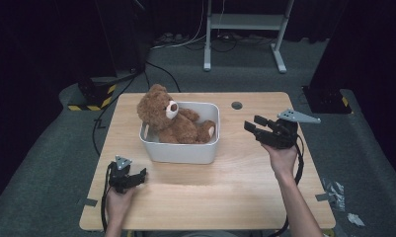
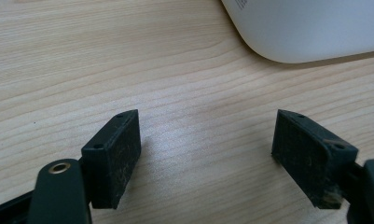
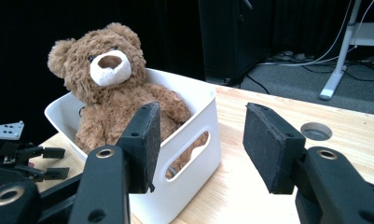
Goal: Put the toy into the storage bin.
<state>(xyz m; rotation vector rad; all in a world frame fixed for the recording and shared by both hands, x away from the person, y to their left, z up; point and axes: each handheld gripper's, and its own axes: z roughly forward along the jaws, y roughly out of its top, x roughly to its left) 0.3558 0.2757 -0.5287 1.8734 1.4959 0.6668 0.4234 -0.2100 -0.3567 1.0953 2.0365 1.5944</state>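
Sitting in a white box, a brown teddy bear waits on the wooden surface.

The bear leans on the far left side of the box with its legs pointing to the right side. The box stands near the middle of the surface. The right tongs float above the surface, off to the right of the box, and point at it. Its 2 jaws are apart with nothing between them, and the right gripper view looks past them at the bear. The left tongs sit low by the near left corner of the box. Its jaws are wide apart and hold nothing. They may rest on the wood, but that is hard to see.
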